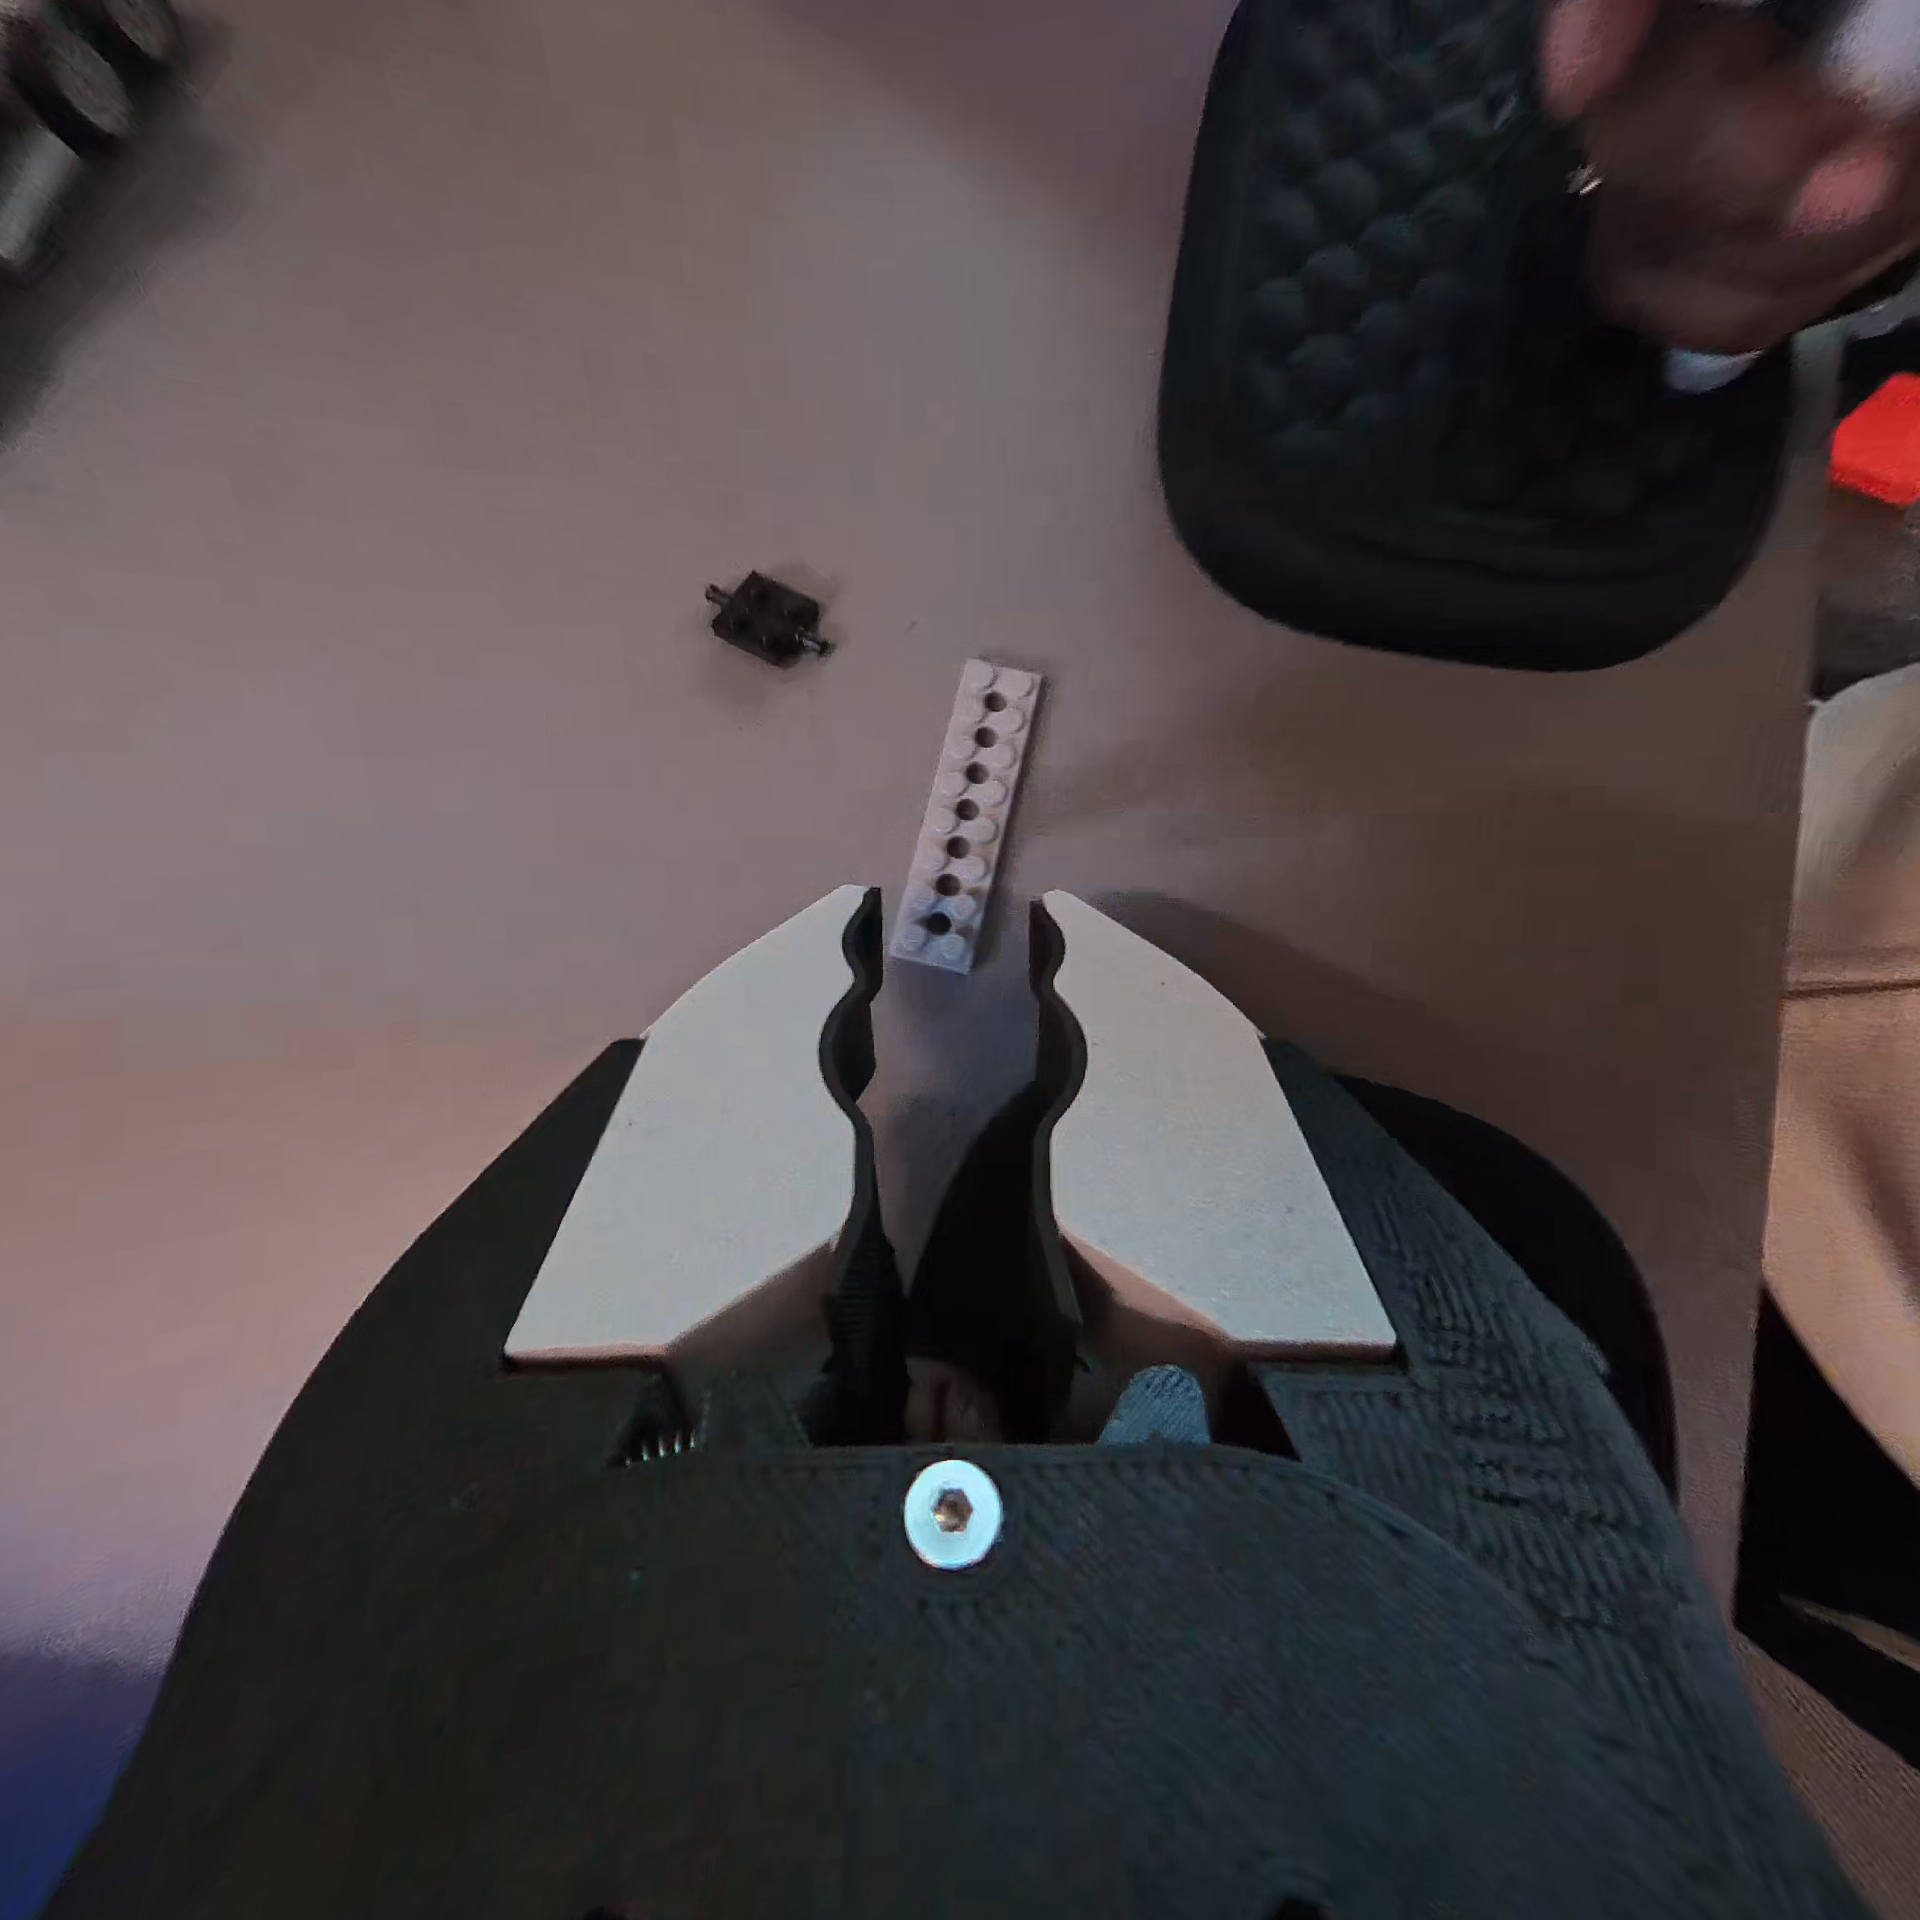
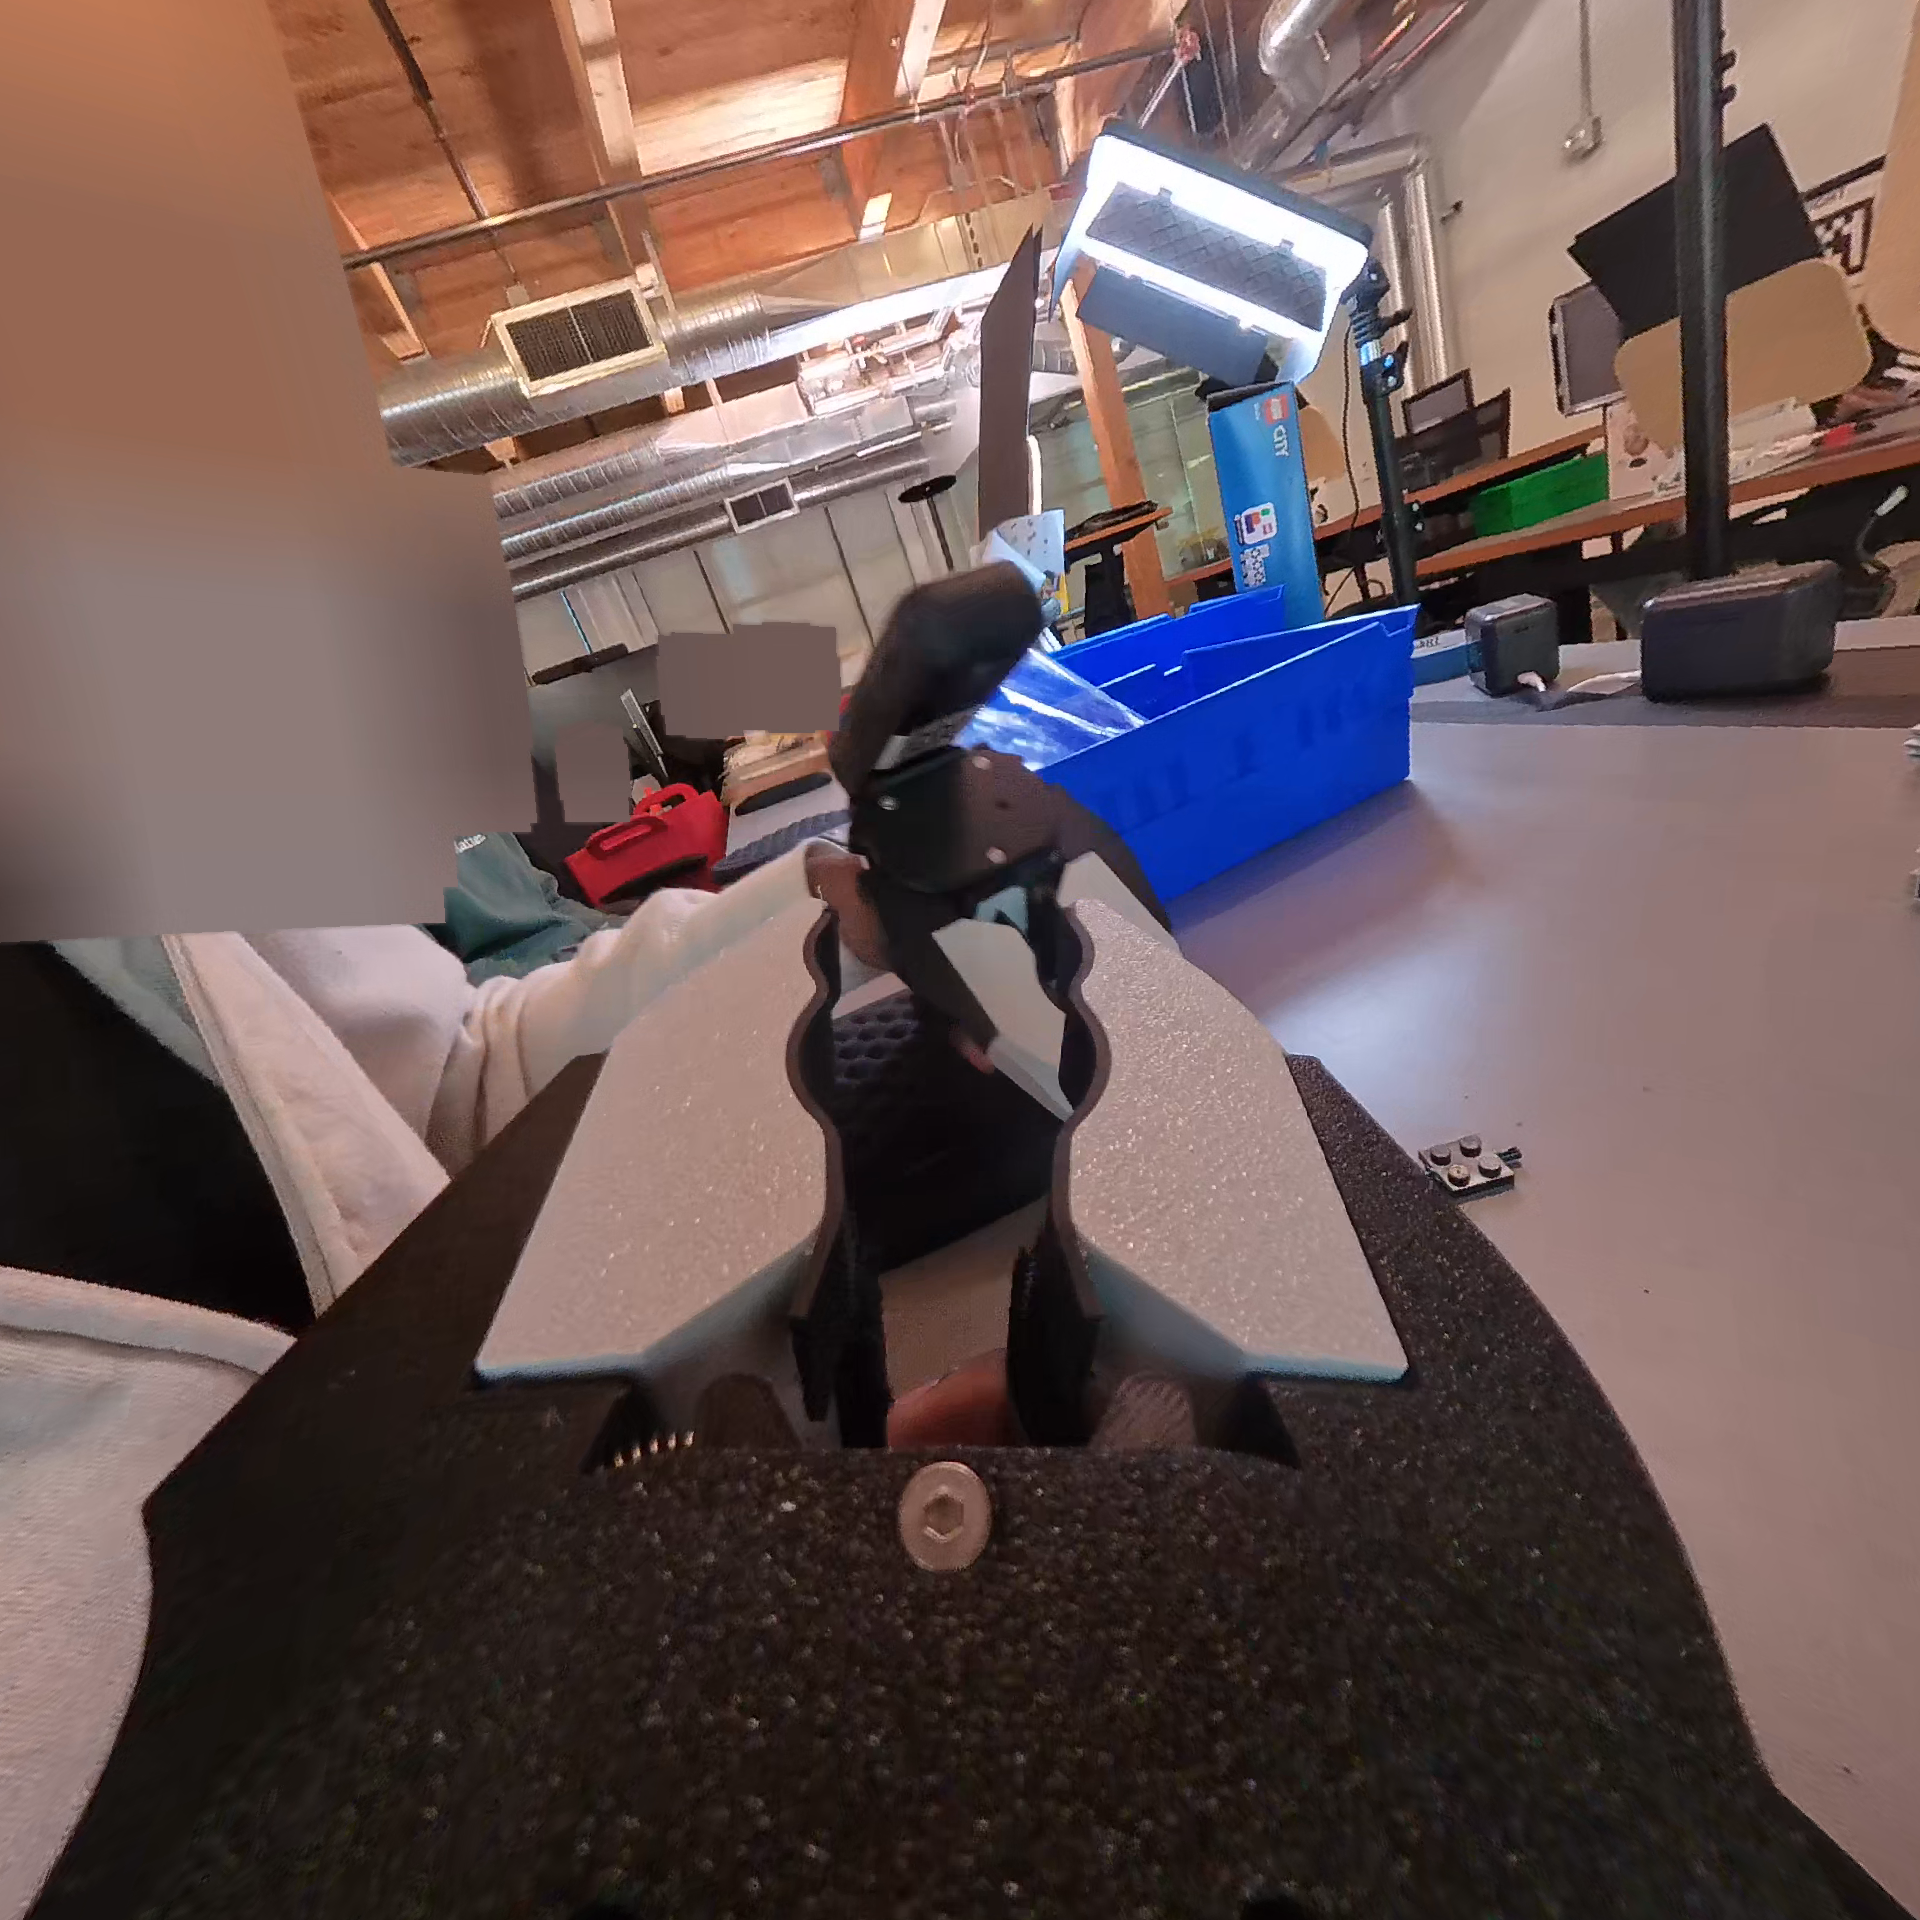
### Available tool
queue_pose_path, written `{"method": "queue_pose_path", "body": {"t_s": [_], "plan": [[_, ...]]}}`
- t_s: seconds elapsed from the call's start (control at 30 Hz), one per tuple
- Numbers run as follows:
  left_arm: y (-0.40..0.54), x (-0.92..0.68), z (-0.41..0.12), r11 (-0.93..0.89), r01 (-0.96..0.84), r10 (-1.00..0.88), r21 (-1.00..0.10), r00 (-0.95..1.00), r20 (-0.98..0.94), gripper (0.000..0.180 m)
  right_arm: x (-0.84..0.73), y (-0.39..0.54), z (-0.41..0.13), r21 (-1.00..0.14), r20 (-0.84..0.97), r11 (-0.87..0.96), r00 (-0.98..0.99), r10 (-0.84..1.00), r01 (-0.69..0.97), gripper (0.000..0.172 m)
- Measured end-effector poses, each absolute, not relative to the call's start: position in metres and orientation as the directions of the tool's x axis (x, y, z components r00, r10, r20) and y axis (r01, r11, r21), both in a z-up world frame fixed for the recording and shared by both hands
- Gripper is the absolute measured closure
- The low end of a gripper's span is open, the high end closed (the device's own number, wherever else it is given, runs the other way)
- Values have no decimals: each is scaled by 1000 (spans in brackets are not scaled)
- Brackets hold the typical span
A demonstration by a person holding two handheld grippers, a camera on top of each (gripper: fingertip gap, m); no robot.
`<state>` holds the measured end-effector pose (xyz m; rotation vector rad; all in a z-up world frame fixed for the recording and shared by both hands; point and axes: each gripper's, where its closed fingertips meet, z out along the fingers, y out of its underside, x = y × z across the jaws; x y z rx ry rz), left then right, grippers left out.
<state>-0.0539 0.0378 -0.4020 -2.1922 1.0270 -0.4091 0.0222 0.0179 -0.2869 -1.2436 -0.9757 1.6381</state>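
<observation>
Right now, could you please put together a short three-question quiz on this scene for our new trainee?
1. True or false: the left tool is clamped on the grey plate.
2. What lies on the table to the upper left of the grey plate in the left wrist view? A) a black brick B) a red cup C) a spoon
3. Fill in: the bin behind the left tool in the right wrist view is ____.

Key
1. False: its fingers stand apart, with gaps on both sides of the plate's near end.
2. A, the black brick.
3. Blue.
</observation>
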Motion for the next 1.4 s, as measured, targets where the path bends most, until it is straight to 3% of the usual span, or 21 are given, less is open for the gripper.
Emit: {"method": "queue_pose_path", "body": {"t_s": [0.13, 0.2, 0.33, 0.47, 0.57, 0.7, 0.8, 0.93, 1.1, 1.2, 1.4], "plan": [[43, -51, -417, -520, -594, -793, -614, 602, 89, 152, 26, 22, -284, -909, -338, -365, -156, 928, -200, 134], [44, -53, -417, -505, -609, -799, -611, 598, 65, 164, 27, 23, -283, -902, -352, -381, -163, 921, -202, 134], [46, -58, -409, -458, -613, -761, -644, 644, -72, 164, 27, 24, -283, -897, -360, -390, -167, 918, -209, 134], [29, -65, -352, -414, -470, -613, -780, 777, -143, 164, 29, 26, -282, -891, -363, -395, -169, 916, -224, 134], [1, -111, -308, -439, -418, -362, -795, 892, -270, 164, 28, 26, -282, -888, -373, -405, -172, 912, -220, 134], [-65, -208, -261, -574, -332, 66, -749, 892, -447, 164, 28, 26, -282, -890, -366, -399, -174, 914, -221, 134], [-100, -262, -238, -676, -277, 208, -682, 817, -538, 164, 29, 26, -281, -890, -357, -389, -170, 919, -236, 134], [-99, -309, -228, -785, -247, 202, -568, 765, -611, 164, 30, 25, -280, -897, -340, -370, -156, 927, -244, 134], [-69, -353, -264, -892, -182, 104, -414, 808, -580, 164, 28, 24, -281, -905, -330, -357, -146, 933, -233, 134], [-57, -363, -269, -874, -146, 148, -463, 828, -542, 149, 28, 25, -281, -904, -334, -360, -145, 931, -232, 134], [-43, -312, -237, -684, -283, 170, -672, 835, -524, 148, 29, 27, -281, -891, -356, -385, -158, 921, -242, 134]]}}
